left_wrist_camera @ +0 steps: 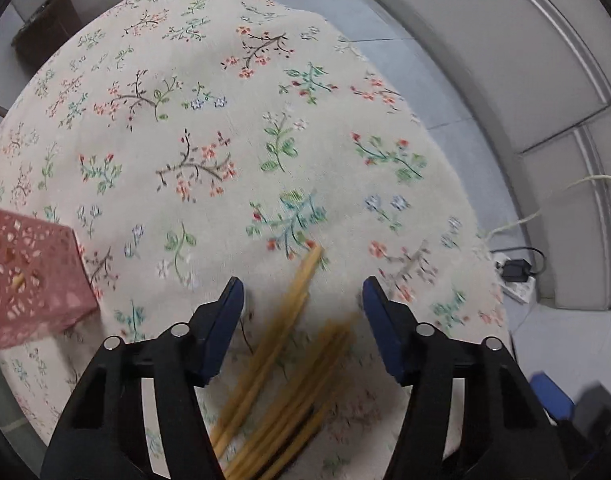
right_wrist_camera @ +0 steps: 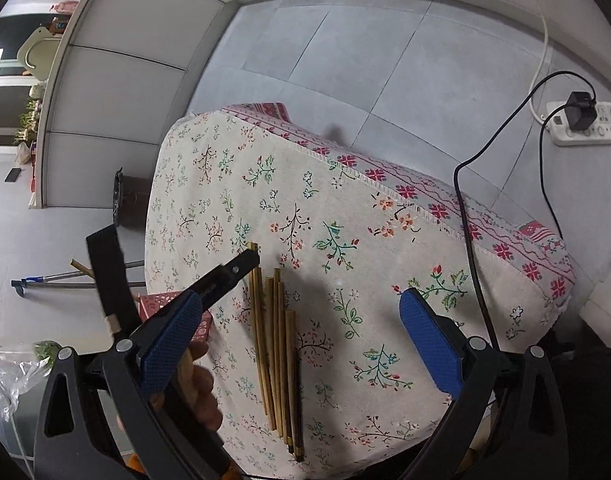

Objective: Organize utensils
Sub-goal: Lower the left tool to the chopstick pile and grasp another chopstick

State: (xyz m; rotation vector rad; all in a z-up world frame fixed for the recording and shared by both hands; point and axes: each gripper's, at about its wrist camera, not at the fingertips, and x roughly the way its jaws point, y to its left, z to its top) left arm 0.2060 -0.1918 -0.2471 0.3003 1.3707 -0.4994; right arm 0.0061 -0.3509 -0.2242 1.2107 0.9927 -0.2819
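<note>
I see the bamboo chopsticks (right_wrist_camera: 279,356) lying in a loose bundle on the worktop (right_wrist_camera: 385,264), which is covered in a flower-printed cloth. My left claw (left_wrist_camera: 303,294) points down over them, jaws apart on either side, pads not touching. My right claw (right_wrist_camera: 301,320) is wide apart and empty above the same bundle. A pink perforated plastic basket (left_wrist_camera: 29,276) stands left of the sticks. A black cable (right_wrist_camera: 471,240) crosses the worktop's right edge.

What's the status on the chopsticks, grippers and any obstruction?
Left gripper open, over chopsticks, no grip. Right gripper open, empty. Chopsticks loose on the floral tablecloth; pink basket beside them. Nothing in the way.
</note>
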